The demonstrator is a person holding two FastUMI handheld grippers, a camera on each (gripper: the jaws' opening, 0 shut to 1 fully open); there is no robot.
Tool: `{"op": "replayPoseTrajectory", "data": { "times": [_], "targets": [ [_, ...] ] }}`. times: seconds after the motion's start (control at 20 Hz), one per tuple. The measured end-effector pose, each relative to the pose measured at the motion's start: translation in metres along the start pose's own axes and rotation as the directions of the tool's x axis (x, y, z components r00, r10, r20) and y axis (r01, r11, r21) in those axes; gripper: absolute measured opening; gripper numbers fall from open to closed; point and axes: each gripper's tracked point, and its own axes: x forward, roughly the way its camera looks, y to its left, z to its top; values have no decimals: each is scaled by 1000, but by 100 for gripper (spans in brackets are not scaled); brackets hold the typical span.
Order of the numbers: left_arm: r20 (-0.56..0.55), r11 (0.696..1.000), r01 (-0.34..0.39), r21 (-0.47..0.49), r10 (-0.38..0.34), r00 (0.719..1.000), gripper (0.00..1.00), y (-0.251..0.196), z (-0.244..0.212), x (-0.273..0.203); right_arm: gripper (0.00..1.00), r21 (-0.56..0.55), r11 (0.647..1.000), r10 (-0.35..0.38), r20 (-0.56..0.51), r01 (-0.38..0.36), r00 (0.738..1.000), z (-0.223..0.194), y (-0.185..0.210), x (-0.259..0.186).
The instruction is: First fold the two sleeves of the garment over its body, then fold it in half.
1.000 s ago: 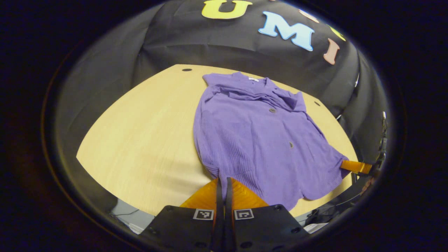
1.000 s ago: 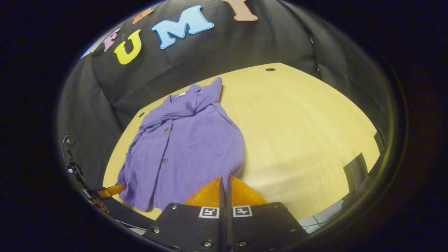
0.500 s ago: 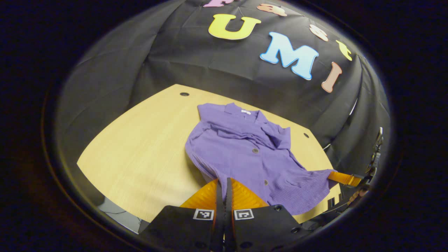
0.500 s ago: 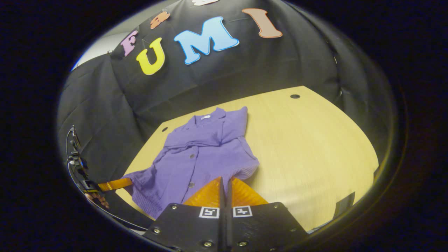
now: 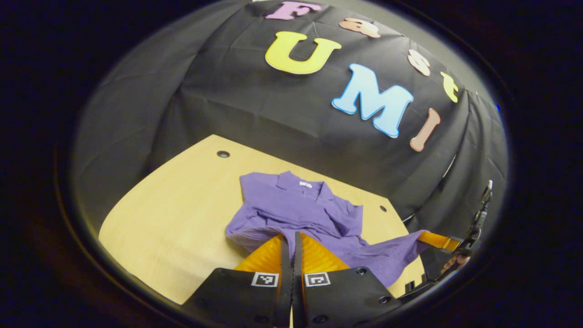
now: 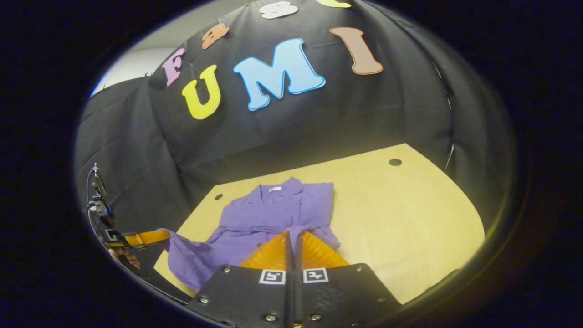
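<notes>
Left claw (image 5: 291, 239): I hold its orange fingers pressed together on the garment's hem corner, which rises straight off the fingertips.
Right claw (image 6: 294, 237): likewise pinched tight on the opposite hem corner; in the left gripper view I see it far off to the right, fabric stretched to its tips.
Garment (image 5: 300, 214): purple, buttoned; its near half is lifted between my two claws, its collar half lies flat on the surface just beyond the fingertips.
Sleeves: they appear already turned in over the body, though the folds near the collar are too crumpled for me to be certain.
Surface (image 6: 410, 214): pale wood, reaching ahead of both claws to the black booth wall.
Step in hand: I judge this the final fold in half, hem carried toward collar.
Next move: I would need to bring both claws forward evenly, lower the hem onto the collar edge, then release.
Change from a second ago: the garment then lay spread flat before the claws; both claws have since risen and advanced, and the hem now hangs in the air.
</notes>
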Motion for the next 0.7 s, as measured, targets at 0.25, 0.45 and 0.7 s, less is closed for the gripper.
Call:
{"op": "replayPoseTrajectory", "data": {
  "times": [0.25, 0.45, 0.7],
  "targets": [
    [28, 999, 44, -21, -43, 999, 7, 5, 52, 45, 0, 22, 999, -27, 28, 26, 999, 39, 0, 35],
    [45, 996, 82, -40, -80, 996, 7, 7, 89, 82, 0, 7, 999, -43, 21, 43, 999, 61, 4, 67],
    [45, 995, 88, -35, -87, 995, 7, 20, 124, 138, 0, 22, 998, -56, 40, 56, 998, 97, 7, 109]
  ]
}}
